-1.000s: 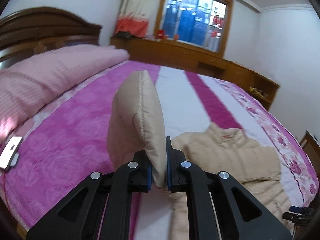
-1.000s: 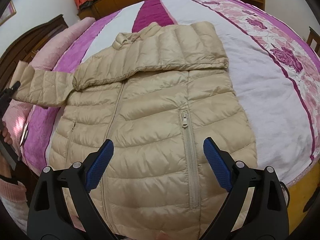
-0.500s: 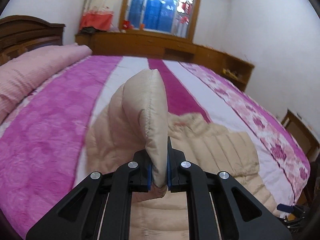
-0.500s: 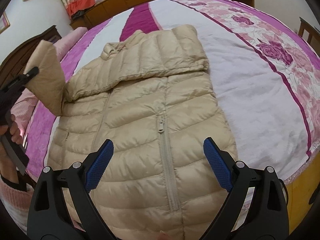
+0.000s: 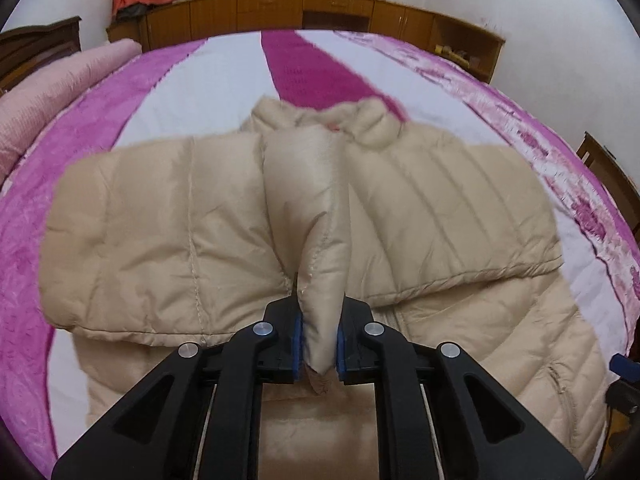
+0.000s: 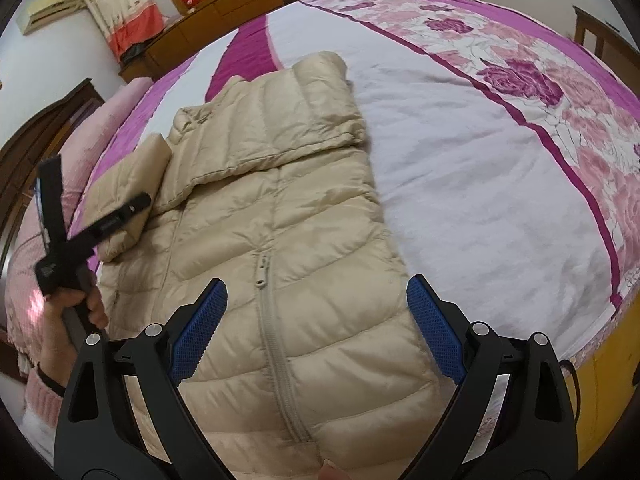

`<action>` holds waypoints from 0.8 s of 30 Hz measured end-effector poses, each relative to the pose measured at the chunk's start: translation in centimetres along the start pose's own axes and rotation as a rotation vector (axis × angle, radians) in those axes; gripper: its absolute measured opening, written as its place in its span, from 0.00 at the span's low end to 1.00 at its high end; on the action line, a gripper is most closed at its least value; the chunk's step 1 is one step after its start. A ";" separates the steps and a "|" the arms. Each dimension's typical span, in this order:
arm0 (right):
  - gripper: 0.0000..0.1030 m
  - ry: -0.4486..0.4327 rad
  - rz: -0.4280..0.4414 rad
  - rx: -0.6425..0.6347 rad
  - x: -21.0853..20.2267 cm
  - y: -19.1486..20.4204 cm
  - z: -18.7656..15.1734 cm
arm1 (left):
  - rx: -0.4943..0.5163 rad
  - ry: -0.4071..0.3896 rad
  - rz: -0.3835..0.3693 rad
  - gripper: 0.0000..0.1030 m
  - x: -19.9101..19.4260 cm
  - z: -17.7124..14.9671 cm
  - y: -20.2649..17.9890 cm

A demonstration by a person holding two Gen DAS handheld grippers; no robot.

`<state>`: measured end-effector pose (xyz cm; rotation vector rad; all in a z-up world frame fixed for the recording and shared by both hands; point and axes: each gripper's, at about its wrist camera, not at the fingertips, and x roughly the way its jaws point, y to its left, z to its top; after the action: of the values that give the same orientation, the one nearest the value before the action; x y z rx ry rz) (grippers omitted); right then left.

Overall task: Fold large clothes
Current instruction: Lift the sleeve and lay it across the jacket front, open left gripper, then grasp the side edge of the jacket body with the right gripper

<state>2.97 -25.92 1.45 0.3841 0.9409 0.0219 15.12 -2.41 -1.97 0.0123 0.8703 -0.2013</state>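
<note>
A beige puffer jacket point(image 6: 288, 216) lies front up on the bed, zipper shut, one sleeve folded across the chest point(image 6: 320, 120). My left gripper point(image 5: 318, 352) is shut on the cuff of the other sleeve point(image 5: 316, 216) and holds it above the jacket's chest. It also shows in the right wrist view point(image 6: 132, 208), over the jacket's left side. My right gripper point(image 6: 316, 332) is open and empty, hovering above the jacket's lower front around the zipper point(image 6: 272, 320).
The bed has a pink, white and floral cover point(image 6: 500, 152). A pink pillow point(image 5: 52, 96) lies at the left by the dark headboard point(image 5: 36, 48). Wooden cabinets point(image 5: 320, 8) line the far wall. A wooden chair point(image 5: 612, 176) stands at the right.
My left gripper has carried the sleeve cuff from out over the bed's left side inward over the jacket's chest. The right gripper stayed open above the lower front.
</note>
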 end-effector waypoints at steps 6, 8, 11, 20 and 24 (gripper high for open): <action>0.88 0.010 -0.002 0.021 0.4 -0.9 -0.2 | 0.012 0.023 0.006 0.23 1.3 -0.1 -0.3; 0.88 0.012 -0.001 0.025 0.5 -1.0 -0.2 | 0.004 0.026 -0.029 0.40 1.2 0.0 -0.4; 0.88 0.011 -0.001 0.025 0.4 -1.0 -0.2 | 0.017 0.021 -0.049 0.63 0.7 0.0 -1.5; 0.88 -0.007 -0.002 0.020 -0.2 -0.7 0.1 | 0.005 0.034 -0.073 0.69 -2.2 -0.2 -2.6; 0.88 -0.009 0.003 0.007 -0.5 0.0 0.2 | 0.003 0.027 -0.071 0.73 -4.4 -0.2 -2.4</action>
<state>2.81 -26.02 1.95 0.3921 0.9313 0.0195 11.81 -3.98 1.38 -0.0129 0.8976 -0.2691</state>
